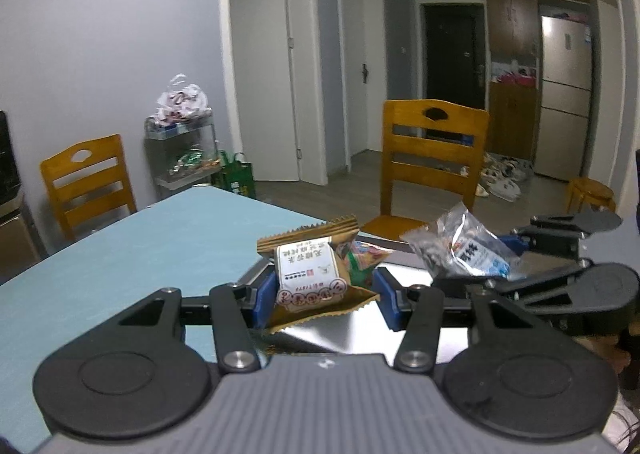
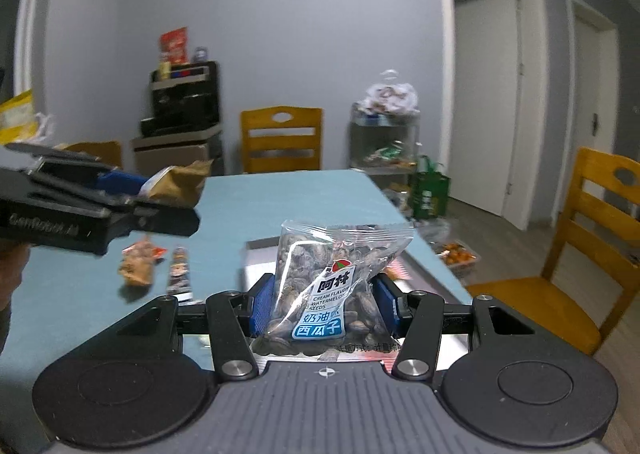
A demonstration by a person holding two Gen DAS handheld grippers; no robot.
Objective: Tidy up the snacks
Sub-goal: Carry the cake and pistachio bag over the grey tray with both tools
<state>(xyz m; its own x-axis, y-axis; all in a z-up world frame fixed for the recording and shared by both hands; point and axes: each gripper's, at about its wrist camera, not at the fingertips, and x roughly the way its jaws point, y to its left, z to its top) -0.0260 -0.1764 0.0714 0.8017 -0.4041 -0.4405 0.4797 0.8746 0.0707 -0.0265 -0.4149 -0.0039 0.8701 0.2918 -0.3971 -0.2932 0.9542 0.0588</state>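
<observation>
A: Dim indoor light with a cool blue cast; the grey wall (image 2: 280, 14) looks flat and grainy in both wrist views.

B: Any glare?

A: Yes, the silvery tray (image 1: 352, 334) by the table's (image 1: 120, 254) near edge reflects a white sheen, and the clear watermelon seed packet (image 2: 332, 286) shows highlights.

B: Sharpness?

A: Soft throughout. The left gripper (image 2: 132, 194) is motion-blurred in the right wrist view. Door frames (image 1: 236, 54) bow strongly towards the edges, and the corners go dark.

Brown packet (image 1: 316, 274) with a white label printed in red; clear seed packet (image 2: 334, 290) with a blue-and-white label — dark seeds inside. Blue pads (image 2: 262, 308), black linkages. Teal table (image 2: 280, 198), silvery tray (image 1: 356, 334) at its right edge.
</observation>
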